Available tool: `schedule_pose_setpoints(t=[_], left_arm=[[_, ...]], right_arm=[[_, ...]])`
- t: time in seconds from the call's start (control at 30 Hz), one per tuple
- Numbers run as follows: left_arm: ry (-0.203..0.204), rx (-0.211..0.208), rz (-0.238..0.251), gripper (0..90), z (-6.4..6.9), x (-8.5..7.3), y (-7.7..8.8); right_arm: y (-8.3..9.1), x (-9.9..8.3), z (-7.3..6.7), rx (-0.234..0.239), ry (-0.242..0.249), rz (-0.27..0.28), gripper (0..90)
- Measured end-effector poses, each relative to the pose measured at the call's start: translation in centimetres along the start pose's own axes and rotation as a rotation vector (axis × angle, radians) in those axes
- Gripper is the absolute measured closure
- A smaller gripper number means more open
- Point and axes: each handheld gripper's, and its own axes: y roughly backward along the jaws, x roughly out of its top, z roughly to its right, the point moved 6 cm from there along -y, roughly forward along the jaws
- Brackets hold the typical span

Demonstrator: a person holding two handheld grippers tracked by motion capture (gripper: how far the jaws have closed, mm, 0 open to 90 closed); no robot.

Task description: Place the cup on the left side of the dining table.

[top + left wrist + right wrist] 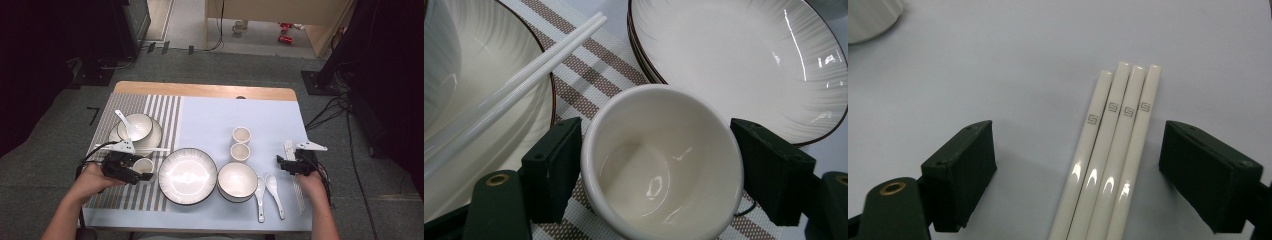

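Four white chopsticks (1110,150) lie side by side on the pale bench cover, and each carries the same small grey square mark near its upper end, a blocky squared figure shaped like an S. In the right gripper view the four marks sit in a slightly stepped row. No other lettering can be read.

**3 cameras, 1 table**

The high view looks forward and down from above the person's side, taking in the whole table (205,91). Each gripper view sits close above the cloth: the left shares the cup (663,162) (143,166), the right the chopsticks (1113,155) (295,175).
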Motion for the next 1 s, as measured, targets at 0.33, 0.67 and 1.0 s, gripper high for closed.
schedule_pose_setpoints(t=[0.33, 0.67, 1.0], left_arm=[[0.003, -0.001, -0.007, 23.8, 0.0, 0.0, 0.0], [0.005, 0.007, 0.022, 23.8, 0.0, 0.5, 0.6], [0.003, 0.028, 0.039, 24.1, 0.1, 1.0, 1.5]], right_arm=[[0.0, 0.0, 0.0, -0.001, 0.0, 0.0, 14.5], [0.0, 0.0, 0.0, 0.0, 0.0, 0.0, 14.5], [0.0, 0.0, 0.0, -0.001, 0.0, 0.0, 14.5]])
